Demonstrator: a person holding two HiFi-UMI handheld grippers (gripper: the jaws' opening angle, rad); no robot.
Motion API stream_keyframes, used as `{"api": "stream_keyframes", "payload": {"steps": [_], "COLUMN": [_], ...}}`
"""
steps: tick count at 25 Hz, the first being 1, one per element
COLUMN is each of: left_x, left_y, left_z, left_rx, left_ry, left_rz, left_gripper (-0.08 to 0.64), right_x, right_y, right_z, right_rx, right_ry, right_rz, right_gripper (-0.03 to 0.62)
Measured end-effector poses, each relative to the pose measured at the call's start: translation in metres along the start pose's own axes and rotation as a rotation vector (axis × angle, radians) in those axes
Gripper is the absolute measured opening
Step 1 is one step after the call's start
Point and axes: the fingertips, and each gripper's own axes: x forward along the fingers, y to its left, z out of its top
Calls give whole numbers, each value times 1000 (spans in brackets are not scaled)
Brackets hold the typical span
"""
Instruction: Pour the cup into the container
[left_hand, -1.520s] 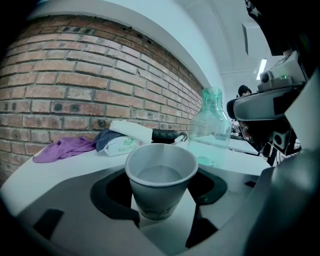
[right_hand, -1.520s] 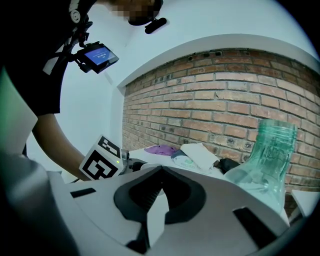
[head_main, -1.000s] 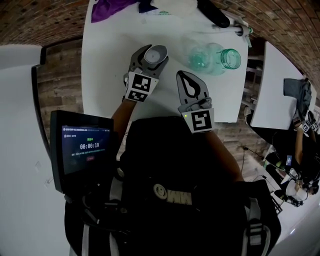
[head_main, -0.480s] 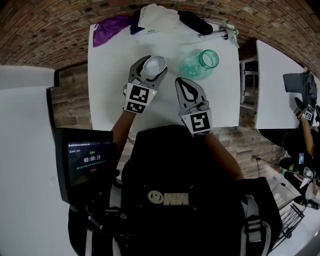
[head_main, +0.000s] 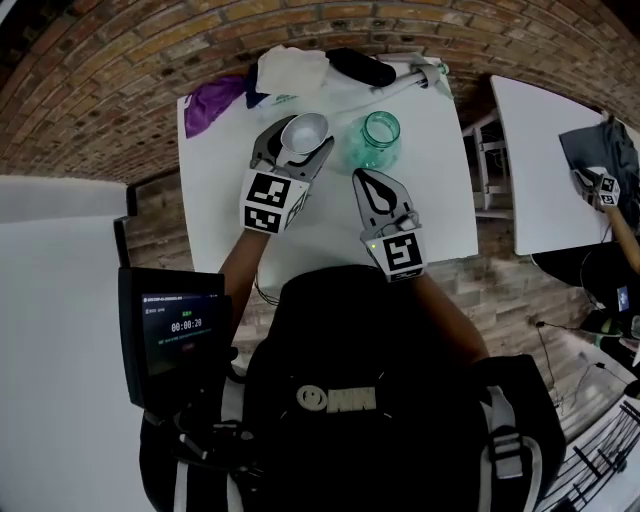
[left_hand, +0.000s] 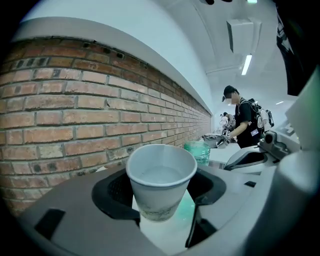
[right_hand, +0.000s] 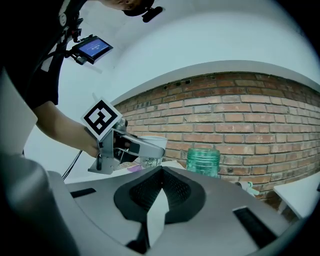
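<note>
While clamped in left claw (head_main: 298, 141), cup (left_hand: 161, 175) holding clear liquid (upright) beside open-mouthed green jar (head_main: 380, 131); right claw (right_hand: 161, 172) pinched together, empty; free counter (head_main: 215, 190) leftward.

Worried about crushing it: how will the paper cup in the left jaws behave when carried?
The paper cup looks thin-walled, so it probably dents if squeezed harder. It seems to hold clear liquid, so tilting would likely slosh it. Its taper, wider at the rim, should resist sliding down through the jaws.

Head view looks steeply down on the table (head_main: 215, 200) — both gripper views face the wall (right_hand: 250, 110), level, sharing the jar (right_hand: 203, 161).
</note>
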Motion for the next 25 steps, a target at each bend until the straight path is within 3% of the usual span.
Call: {"api": "stream_keyframes", "payload": {"steps": [11, 25], "left_x": [16, 30], "left_y": [-25, -38], "left_z": [20, 23], "left_rx": [91, 297], "left_ry": [128, 319], "left_rz": [-10, 67], "left_gripper": [308, 308], "right_x": [-31, -38], "right_y": [-43, -74], "right_z": [-14, -21], "right_rx": [26, 69], "right_ry": [-8, -57], "right_rz": [-62, -31], "right_gripper": [1, 1]}}
